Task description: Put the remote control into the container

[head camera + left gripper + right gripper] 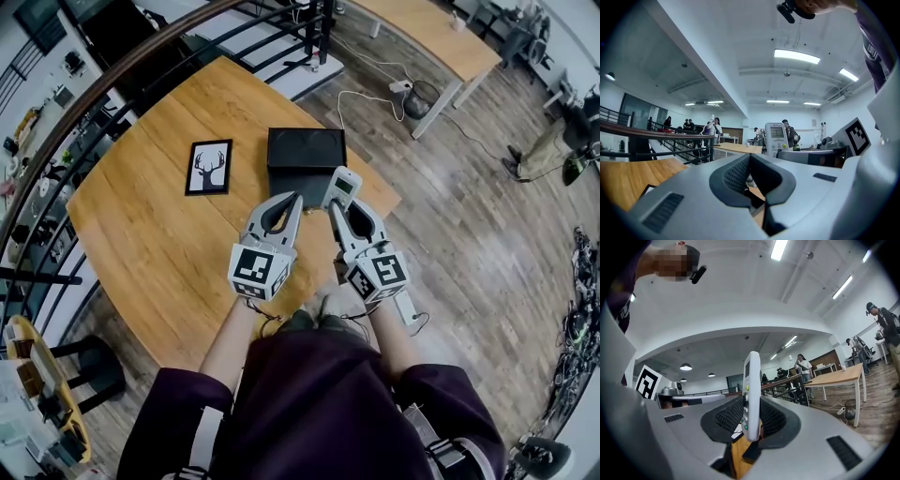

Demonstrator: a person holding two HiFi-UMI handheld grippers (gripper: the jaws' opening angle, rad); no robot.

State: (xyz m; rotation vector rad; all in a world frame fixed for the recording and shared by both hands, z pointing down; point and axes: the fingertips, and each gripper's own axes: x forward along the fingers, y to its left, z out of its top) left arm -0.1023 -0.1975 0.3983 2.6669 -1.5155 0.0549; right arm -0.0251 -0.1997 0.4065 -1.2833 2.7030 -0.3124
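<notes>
The white remote control (pixel 342 187) stands upright between the jaws of my right gripper (pixel 336 208), which is shut on its lower part. It is raised over the wooden table (pixel 141 216), just in front of the black box container (pixel 306 154). In the right gripper view the remote (pixel 751 390) is edge-on, pinched between the ribbed pads (pixel 725 416). My left gripper (pixel 293 199) is alongside on the left, shut and holding nothing, its tips near the container's front edge. From the left gripper view the remote (pixel 776 138) shows its display above the right gripper (pixel 825 157).
A framed deer picture (pixel 208 167) lies left of the container. A curved railing (pixel 56 178) runs along the table's far left side. Cables and a power strip (pixel 401 86) lie on the wood floor at the right, near another table (pixel 441 33). A stool (pixel 89 366) stands lower left.
</notes>
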